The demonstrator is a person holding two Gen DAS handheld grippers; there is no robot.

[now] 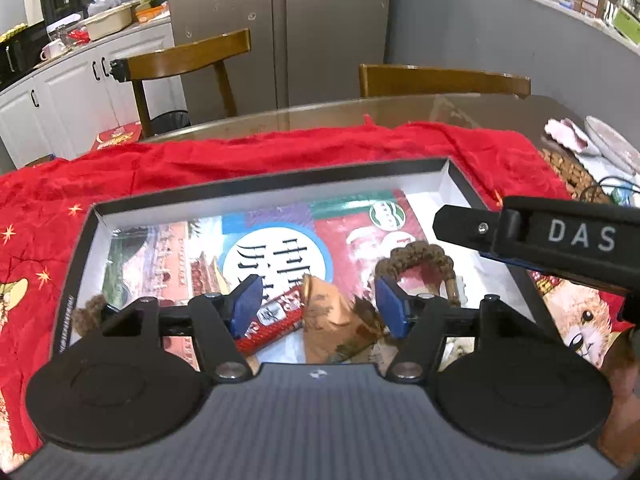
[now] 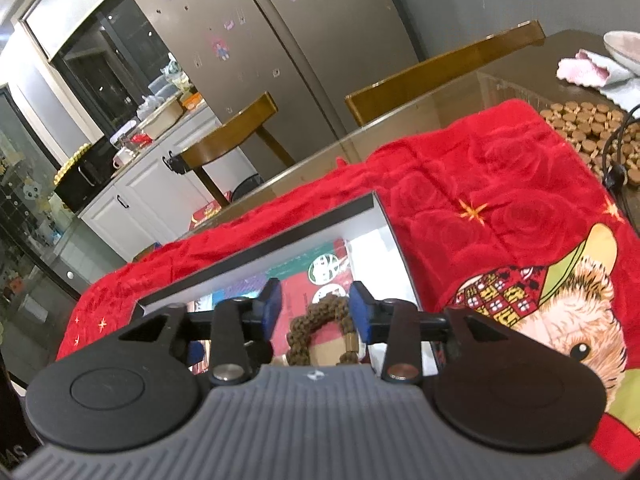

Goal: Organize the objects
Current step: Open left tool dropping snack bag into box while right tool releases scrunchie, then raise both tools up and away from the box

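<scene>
The left gripper point(image 1: 316, 304) hangs over the near part of a shallow black-rimmed box point(image 1: 280, 184), its blue pads apart and pressing on nothing. Below them lie a red snack wrapper point(image 1: 272, 322), its long axis slanting from near left up to far right, and a crumpled tan packet point(image 1: 336, 320) just beside it. To the right, a brown bead bracelet point(image 1: 420, 258) arches in the box; the right gripper point(image 2: 316, 306) hovers above it, jaws apart, beads between them untouched. Printed cards point(image 1: 280, 248) line the box floor. The box sits on a red blanket point(image 1: 240, 160) over the tabletop point(image 1: 320, 114).
</scene>
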